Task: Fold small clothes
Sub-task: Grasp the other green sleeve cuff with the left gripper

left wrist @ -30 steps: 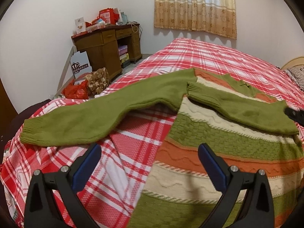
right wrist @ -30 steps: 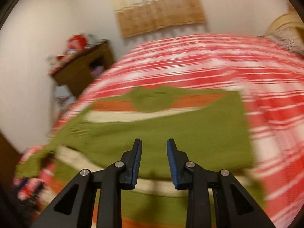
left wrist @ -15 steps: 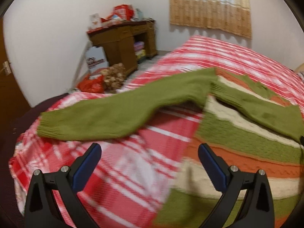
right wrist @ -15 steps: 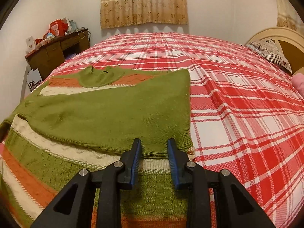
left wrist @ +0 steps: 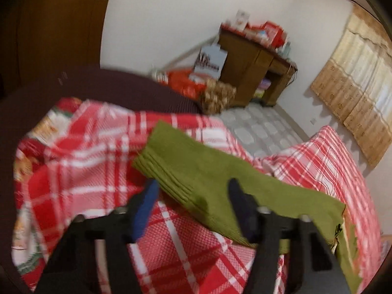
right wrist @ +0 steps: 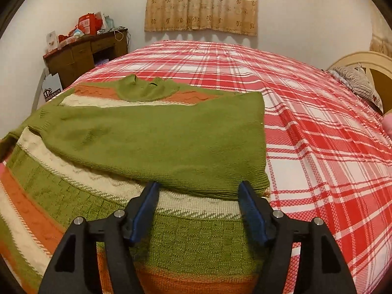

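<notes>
My left gripper wide, over sleeve cuff at bed edge; blurry. My right gripper wide; only there sweater body, other sleeve folded across.

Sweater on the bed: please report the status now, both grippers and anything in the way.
Left gripper open, over the cuff of the outstretched green sleeve. Right gripper open, empty, above the sweater. Other sleeve lies folded across the body. Nothing in the way.
</notes>
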{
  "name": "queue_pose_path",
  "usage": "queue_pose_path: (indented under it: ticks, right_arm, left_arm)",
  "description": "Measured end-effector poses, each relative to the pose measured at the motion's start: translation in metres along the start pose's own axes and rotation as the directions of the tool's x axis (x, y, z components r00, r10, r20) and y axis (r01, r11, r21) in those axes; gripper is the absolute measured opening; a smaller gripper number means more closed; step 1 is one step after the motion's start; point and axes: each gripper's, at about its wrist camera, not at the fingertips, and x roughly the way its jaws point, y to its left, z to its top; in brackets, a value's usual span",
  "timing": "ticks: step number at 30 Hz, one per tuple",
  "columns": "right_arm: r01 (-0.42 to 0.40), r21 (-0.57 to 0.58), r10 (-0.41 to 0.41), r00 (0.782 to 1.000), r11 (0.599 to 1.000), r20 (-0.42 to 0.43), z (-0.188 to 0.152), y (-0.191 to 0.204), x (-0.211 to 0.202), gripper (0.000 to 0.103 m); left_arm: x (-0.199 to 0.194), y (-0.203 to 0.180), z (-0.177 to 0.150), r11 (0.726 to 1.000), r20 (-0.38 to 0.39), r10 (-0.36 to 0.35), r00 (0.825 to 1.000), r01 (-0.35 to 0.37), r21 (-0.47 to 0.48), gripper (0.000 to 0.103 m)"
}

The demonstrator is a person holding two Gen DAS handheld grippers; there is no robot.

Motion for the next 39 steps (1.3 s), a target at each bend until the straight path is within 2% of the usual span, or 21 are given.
queue_pose_path:
  ticks: [1, 4, 5, 8, 11, 12, 13, 15, 18, 23, 27, 30, 31, 33, 34, 36, 37, 39]
  right_arm:
    - [-0.011, 0.009, 0.011, 1.0, 1.0, 0.002, 0.0, -0.001, 0.0, 0.069]
    - [-0.021, 0.015, 0.021, 1.0, 1.0, 0.005, 0.0, 0.001, -0.001, 0.07]
    - [-0.016, 0.011, 0.016, 1.0, 1.0, 0.004, 0.0, 0.002, -0.001, 0.07]
    - [-0.009, 0.002, 0.009, 1.0, 1.0, 0.002, 0.0, 0.003, 0.0, 0.071]
    - [-0.011, 0.004, 0.011, 1.0, 1.0, 0.003, 0.0, 0.003, 0.0, 0.072]
    - [-0.012, 0.005, 0.012, 1.0, 1.0, 0.003, 0.0, 0.003, 0.0, 0.072]
    - [-0.012, 0.005, 0.012, 1.0, 1.0, 0.003, 0.0, 0.004, 0.0, 0.072]
    - [-0.012, 0.004, 0.012, 1.0, 1.0, 0.003, 0.0, 0.002, 0.0, 0.072]
    - [-0.013, 0.005, 0.013, 1.0, 1.0, 0.004, 0.0, 0.001, 0.0, 0.072]
    - [-0.015, 0.007, 0.015, 1.0, 1.0, 0.007, 0.0, 0.001, 0.001, 0.072]
    - [-0.015, 0.007, 0.015, 1.0, 1.0, 0.007, 0.001, 0.0, 0.001, 0.072]
    - [-0.014, 0.006, 0.014, 1.0, 1.0, 0.008, 0.001, 0.001, 0.001, 0.072]
    - [-0.014, 0.006, 0.014, 1.0, 1.0, 0.008, 0.001, 0.001, 0.001, 0.072]
    - [-0.015, 0.006, 0.015, 1.0, 1.0, 0.009, 0.0, 0.0, 0.001, 0.072]
    - [-0.015, 0.007, 0.015, 1.0, 1.0, 0.01, 0.0, 0.0, 0.001, 0.072]
    - [-0.015, 0.007, 0.015, 1.0, 1.0, 0.009, 0.0, 0.0, 0.001, 0.072]
    - [-0.016, 0.007, 0.016, 1.0, 1.0, 0.01, 0.0, 0.0, 0.001, 0.072]
    - [-0.016, 0.006, 0.015, 1.0, 1.0, 0.011, 0.0, 0.0, 0.0, 0.072]
  left_arm:
    - [0.008, 0.002, 0.0, 1.0, -0.027, -0.013, 1.0, 0.012, -0.014, 0.048]
    - [0.024, 0.004, -0.001, 0.997, -0.064, -0.027, 0.998, 0.023, -0.071, 0.044]
    - [0.024, 0.003, -0.001, 0.997, -0.066, -0.032, 0.997, 0.027, -0.079, 0.038]
    - [0.024, -0.001, -0.003, 0.997, -0.045, -0.036, 0.998, 0.033, -0.071, 0.031]
    - [0.026, -0.002, -0.002, 0.996, -0.034, -0.056, 0.998, 0.053, -0.07, 0.027]
    - [0.025, -0.001, -0.002, 0.996, -0.028, -0.063, 0.998, 0.061, -0.07, 0.024]
    - [0.025, 0.0, -0.002, 0.995, -0.023, -0.075, 0.997, 0.073, -0.068, 0.016]
    - [0.024, 0.0, -0.001, 0.995, -0.024, -0.083, 0.996, 0.082, -0.061, 0.013]
    - [0.019, -0.002, 0.0, 0.997, -0.006, -0.071, 0.997, 0.071, -0.032, 0.011]
    - [0.004, -0.025, 0.003, 0.995, 0.082, -0.035, 0.996, 0.028, 0.092, 0.009]
    - [-0.021, -0.054, 0.002, 0.979, 0.156, -0.084, 0.984, 0.052, 0.2, 0.009]
    - [-0.048, -0.088, -0.007, 0.944, 0.218, -0.168, 0.961, 0.093, 0.317, 0.009]
    - [-0.057, -0.103, -0.013, 0.922, 0.227, -0.208, 0.951, 0.114, 0.369, 0.009]
    - [-0.076, -0.133, -0.033, 0.861, 0.233, -0.294, 0.927, 0.151, 0.486, 0.009]
    - [-0.085, -0.151, -0.049, 0.815, 0.221, -0.35, 0.91, 0.18, 0.551, 0.009]
    - [-0.094, -0.174, -0.074, 0.747, 0.162, -0.429, 0.888, 0.248, 0.617, 0.009]
    - [-0.096, -0.184, -0.087, 0.717, 0.125, -0.456, 0.881, 0.28, 0.638, 0.009]
    - [-0.094, -0.199, -0.107, 0.675, 0.062, -0.479, 0.876, 0.322, 0.664, 0.009]
